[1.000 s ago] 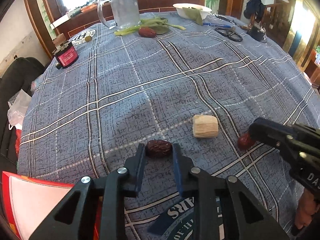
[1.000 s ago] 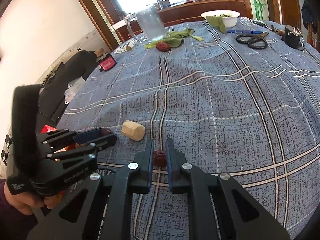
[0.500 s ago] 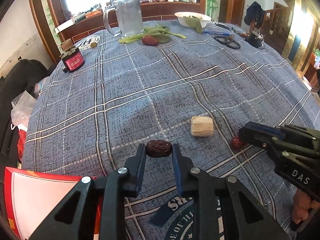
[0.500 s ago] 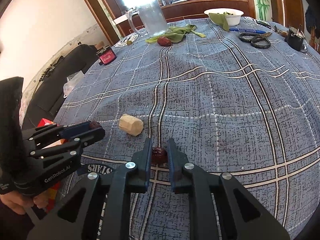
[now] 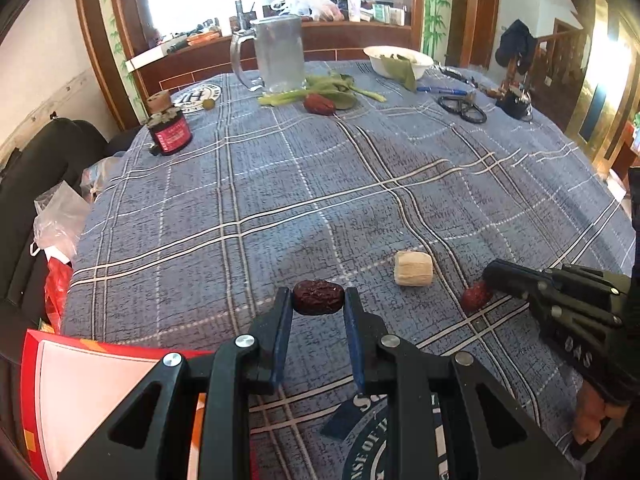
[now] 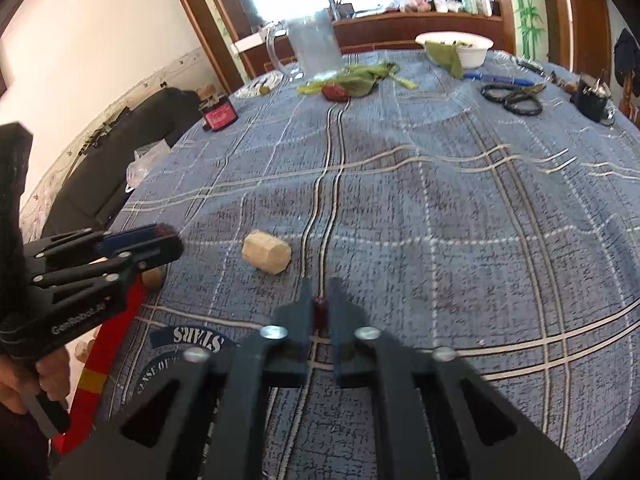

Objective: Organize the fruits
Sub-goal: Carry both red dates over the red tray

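Nearest in the left wrist view, the left tongs (image 5: 318,312) are closed onto a dark wrinkled date (image 5: 318,303), pinching it by its two ends between the tips, just above the counter (image 5: 280,200), which is covered in a blue-grey plaid cloth. A red and white box (image 5: 80,392) lies at the near left corner, under the tongs' frame. To the right, the right tongs (image 5: 486,280) reach in from the near right with a hand (image 5: 592,420) on the grip, their tips nearly together on a smaller red date (image 5: 475,298); in the right wrist view this fruit (image 6: 320,314) shows only as a thin red sliver squeezed between the two narrow-set tips (image 6: 321,312). Between the two dates, a little farther out, a pale beige chunk (image 5: 413,269) lies alone on the cloth, apart from both tongs. The middle of the counter is bare plaid. At the far left stands a small dark jar with a red label (image 5: 168,132) and a cork-like top. At the far edge, a third red date (image 5: 319,104) rests against green leafy stalks (image 5: 328,90), just in front of a clear glass mug (image 5: 276,54) with a handle. Right of these sits a white bowl (image 5: 398,60) with a green leaf draped over its rim, then a blue pen (image 5: 440,90), black scissors (image 5: 462,106) and a small dark object (image 5: 516,102) at the far right.
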`<state>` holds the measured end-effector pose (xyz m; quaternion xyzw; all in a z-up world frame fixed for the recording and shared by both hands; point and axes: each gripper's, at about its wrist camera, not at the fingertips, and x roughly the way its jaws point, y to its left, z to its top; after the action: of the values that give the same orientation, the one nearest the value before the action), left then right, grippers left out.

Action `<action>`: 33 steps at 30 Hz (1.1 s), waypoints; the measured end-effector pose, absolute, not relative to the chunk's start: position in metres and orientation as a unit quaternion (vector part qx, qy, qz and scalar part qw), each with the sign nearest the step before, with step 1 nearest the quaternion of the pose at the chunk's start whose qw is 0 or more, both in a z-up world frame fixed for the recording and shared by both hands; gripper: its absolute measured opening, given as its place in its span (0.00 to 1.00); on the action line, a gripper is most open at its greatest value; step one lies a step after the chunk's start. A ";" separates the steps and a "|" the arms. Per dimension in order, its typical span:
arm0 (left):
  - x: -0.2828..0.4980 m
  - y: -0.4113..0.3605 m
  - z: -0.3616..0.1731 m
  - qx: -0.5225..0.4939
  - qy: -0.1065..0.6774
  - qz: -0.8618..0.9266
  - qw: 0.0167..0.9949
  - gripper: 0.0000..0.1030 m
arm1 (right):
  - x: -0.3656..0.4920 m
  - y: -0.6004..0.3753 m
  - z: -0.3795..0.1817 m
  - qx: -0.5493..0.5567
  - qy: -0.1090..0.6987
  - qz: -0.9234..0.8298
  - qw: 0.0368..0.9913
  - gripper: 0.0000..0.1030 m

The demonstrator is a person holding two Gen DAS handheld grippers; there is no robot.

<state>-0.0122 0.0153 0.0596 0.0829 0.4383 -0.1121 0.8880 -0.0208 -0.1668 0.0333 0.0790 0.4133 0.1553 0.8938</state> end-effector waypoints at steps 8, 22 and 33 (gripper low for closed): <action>-0.026 0.034 0.073 0.068 0.425 -0.108 0.896 0.24 | -0.014 -0.173 0.025 0.107 0.444 0.162 0.875 0.02; -0.028 0.044 0.074 0.046 0.420 -0.113 0.899 0.24 | -0.022 -0.137 0.024 0.049 0.436 0.174 0.882 0.43; -0.050 0.079 0.084 0.014 0.409 -0.097 0.907 0.24 | -0.027 -0.142 0.030 0.043 0.419 0.133 0.897 0.28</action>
<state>-0.0499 0.0786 0.0836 0.0143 0.4085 -0.0975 0.9074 -0.0270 -0.1422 0.0305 0.0429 0.4188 0.1331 0.8973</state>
